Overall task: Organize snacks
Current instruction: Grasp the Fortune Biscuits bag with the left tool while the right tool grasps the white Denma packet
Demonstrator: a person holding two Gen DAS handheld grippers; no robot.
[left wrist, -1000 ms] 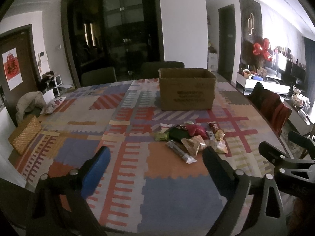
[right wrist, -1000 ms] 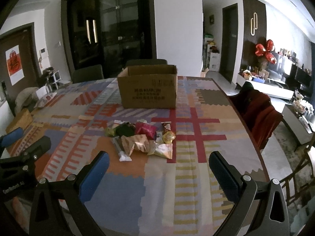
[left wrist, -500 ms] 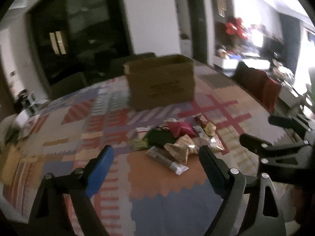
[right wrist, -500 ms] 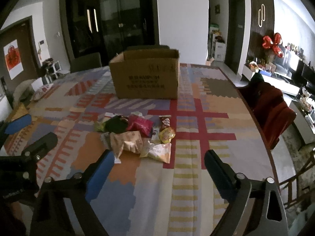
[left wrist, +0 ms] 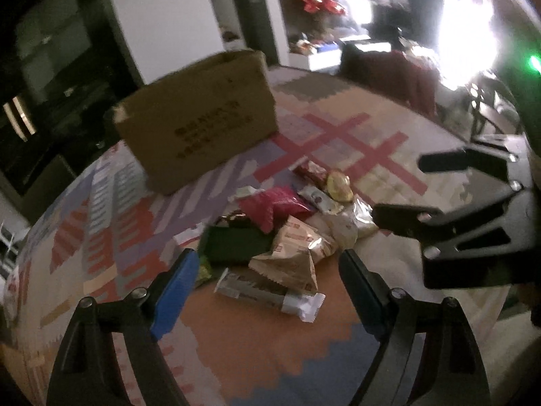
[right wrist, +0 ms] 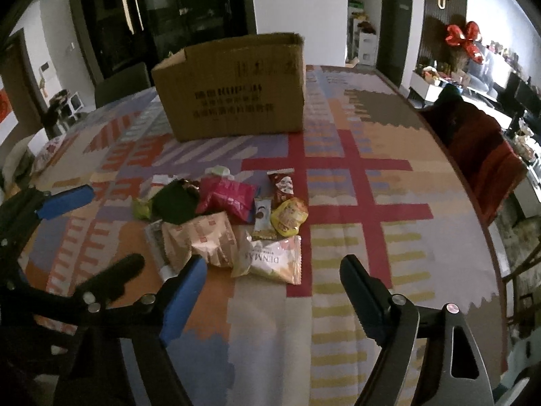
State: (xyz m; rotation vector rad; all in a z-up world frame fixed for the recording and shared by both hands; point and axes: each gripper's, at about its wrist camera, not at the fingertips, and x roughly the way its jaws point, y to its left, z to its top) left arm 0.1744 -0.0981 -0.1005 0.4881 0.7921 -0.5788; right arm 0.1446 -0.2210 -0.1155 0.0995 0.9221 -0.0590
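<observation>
1. Two grippers hang over our table (right wrist: 389, 203), each tilted down at a heap of snacks (right wrist: 223, 223).
2. Our left gripper (left wrist: 267, 287) has its jaws wide but narrowing, nothing pressed between them; a grey-and-white bar (left wrist: 270, 296) lies in the gap, the pads clear of it.
3. Our right gripper (right wrist: 270, 291) is wide too and closing in, with a pale Denmark-print packet (right wrist: 270, 262) just ahead at 12 o'clock, untouched.
4. Behind the pile at 12 o'clock in the right view stands an open cardboard box (right wrist: 233, 91), well apart from the snacks.
5. A pink bag (right wrist: 230, 198) and a yellow pouch (right wrist: 289, 216) sit mid-heap.
</observation>
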